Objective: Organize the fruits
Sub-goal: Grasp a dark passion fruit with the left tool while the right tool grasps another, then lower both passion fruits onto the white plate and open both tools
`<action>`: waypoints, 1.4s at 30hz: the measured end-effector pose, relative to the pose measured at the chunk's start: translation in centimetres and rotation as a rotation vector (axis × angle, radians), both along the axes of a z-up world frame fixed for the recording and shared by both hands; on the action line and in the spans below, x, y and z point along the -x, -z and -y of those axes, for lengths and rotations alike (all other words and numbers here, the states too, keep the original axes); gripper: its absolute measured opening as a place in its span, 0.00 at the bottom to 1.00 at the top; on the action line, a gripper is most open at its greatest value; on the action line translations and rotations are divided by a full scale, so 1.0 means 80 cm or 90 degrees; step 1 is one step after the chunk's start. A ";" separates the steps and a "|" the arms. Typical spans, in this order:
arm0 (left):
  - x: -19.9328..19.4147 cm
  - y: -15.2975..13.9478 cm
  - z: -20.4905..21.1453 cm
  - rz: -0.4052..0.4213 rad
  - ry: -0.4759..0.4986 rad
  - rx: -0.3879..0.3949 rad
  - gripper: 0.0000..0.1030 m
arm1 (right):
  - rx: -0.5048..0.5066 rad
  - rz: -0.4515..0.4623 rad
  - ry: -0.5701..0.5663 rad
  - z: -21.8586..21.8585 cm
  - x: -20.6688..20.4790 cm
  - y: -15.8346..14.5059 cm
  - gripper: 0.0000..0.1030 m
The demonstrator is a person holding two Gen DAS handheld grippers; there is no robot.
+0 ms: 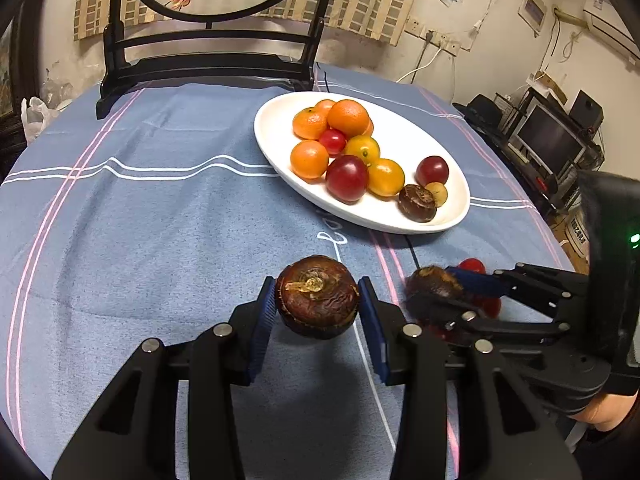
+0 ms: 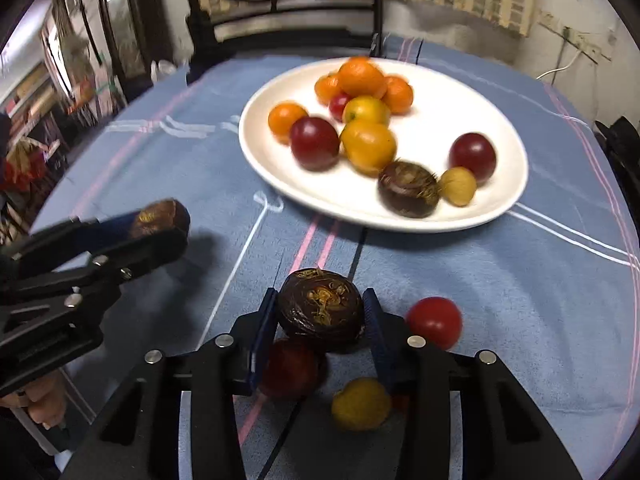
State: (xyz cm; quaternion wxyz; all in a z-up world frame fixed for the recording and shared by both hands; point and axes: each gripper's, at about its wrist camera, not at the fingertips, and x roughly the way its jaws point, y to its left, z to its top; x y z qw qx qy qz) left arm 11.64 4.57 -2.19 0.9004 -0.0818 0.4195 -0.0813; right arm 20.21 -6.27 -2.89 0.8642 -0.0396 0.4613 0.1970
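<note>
Blue striped cloth [image 1: 160, 240] covers the counter, a white plate [image 1: 280, 148] of fruit at one o'clock, while left tool [image 1: 318, 300] and right tool [image 2: 320, 312] each pinch a dark brown fruit [image 1: 316, 296].

The right-wrist view is motion-blurred. A dark red fruit [image 2: 292, 368] and a yellow fruit [image 2: 360, 404] sit partly hidden behind the fingers [image 2: 378, 344].

Black plastic left tongs [image 1: 317, 304] and right tongs [image 2: 320, 312], ridged blue pads [image 1: 264, 316], silver screw heads, green indicator light
</note>
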 end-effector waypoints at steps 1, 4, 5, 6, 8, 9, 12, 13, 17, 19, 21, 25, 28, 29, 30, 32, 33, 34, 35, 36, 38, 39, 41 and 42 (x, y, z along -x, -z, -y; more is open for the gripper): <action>0.000 0.000 0.001 0.001 0.002 -0.002 0.39 | -0.016 0.006 0.001 0.005 0.002 -0.005 0.42; -0.001 0.000 0.002 0.001 0.002 0.006 0.39 | -0.053 0.040 0.005 0.020 0.008 -0.027 0.42; -0.001 -0.001 0.002 -0.002 -0.001 0.007 0.39 | -0.059 0.052 0.007 0.025 0.008 -0.035 0.42; -0.001 -0.005 0.003 -0.001 -0.004 0.011 0.39 | -0.063 0.067 0.010 0.031 0.008 -0.043 0.42; -0.005 -0.015 0.005 0.006 0.001 0.018 0.39 | -0.074 0.099 0.025 0.042 0.002 -0.059 0.42; -0.011 -0.024 0.008 0.011 0.010 0.018 0.39 | -0.083 0.111 0.034 0.049 -0.004 -0.066 0.42; -0.037 -0.046 0.019 0.026 0.021 0.009 0.39 | -0.097 0.123 0.052 0.057 -0.032 -0.075 0.42; -0.045 -0.052 0.022 0.031 0.022 0.004 0.39 | -0.102 0.123 0.057 0.059 -0.042 -0.075 0.42; -0.097 -0.068 0.037 0.045 0.015 -0.013 0.39 | -0.111 0.118 0.072 0.060 -0.083 -0.068 0.42; -0.124 -0.067 0.039 0.036 0.002 -0.006 0.39 | -0.110 0.104 0.074 0.056 -0.104 -0.059 0.42; -0.150 -0.059 0.038 0.021 -0.015 -0.007 0.39 | -0.116 0.088 0.075 0.055 -0.119 -0.052 0.42; -0.186 -0.037 0.037 -0.008 -0.035 -0.016 0.39 | -0.109 0.059 0.088 0.053 -0.145 -0.029 0.42; -0.199 -0.024 0.035 -0.027 -0.042 -0.002 0.39 | -0.120 0.039 0.095 0.052 -0.154 -0.017 0.43; -0.202 -0.021 0.033 -0.029 -0.047 0.012 0.44 | -0.131 0.032 0.098 0.054 -0.155 -0.016 0.48; -0.200 -0.020 0.032 -0.025 -0.050 0.018 0.50 | -0.146 0.025 0.100 0.057 -0.155 -0.015 0.50; -0.197 -0.025 0.028 -0.012 -0.064 0.026 0.62 | -0.152 0.026 0.099 0.060 -0.152 -0.018 0.51; -0.194 -0.028 0.028 -0.007 -0.064 0.030 0.62 | -0.154 0.027 0.099 0.061 -0.150 -0.019 0.51; -0.191 -0.030 0.028 -0.004 -0.062 0.032 0.62 | -0.159 0.028 0.101 0.065 -0.146 -0.022 0.51; -0.187 -0.033 0.028 -0.003 -0.059 0.032 0.62 | -0.164 0.027 0.101 0.068 -0.142 -0.025 0.52; -0.183 -0.036 0.029 0.001 -0.056 0.032 0.63 | -0.169 0.027 0.101 0.070 -0.137 -0.027 0.52; -0.169 -0.044 0.029 0.013 -0.052 0.031 0.64 | -0.172 0.032 0.102 0.077 -0.124 -0.032 0.55; -0.162 -0.047 0.030 0.020 -0.048 0.029 0.65 | -0.170 0.036 0.102 0.079 -0.118 -0.034 0.55; -0.143 -0.052 0.033 0.028 -0.039 0.025 0.67 | -0.159 0.040 0.100 0.083 -0.104 -0.035 0.55; -0.137 -0.053 0.033 0.029 -0.035 0.026 0.67 | -0.153 0.041 0.099 0.086 -0.095 -0.035 0.55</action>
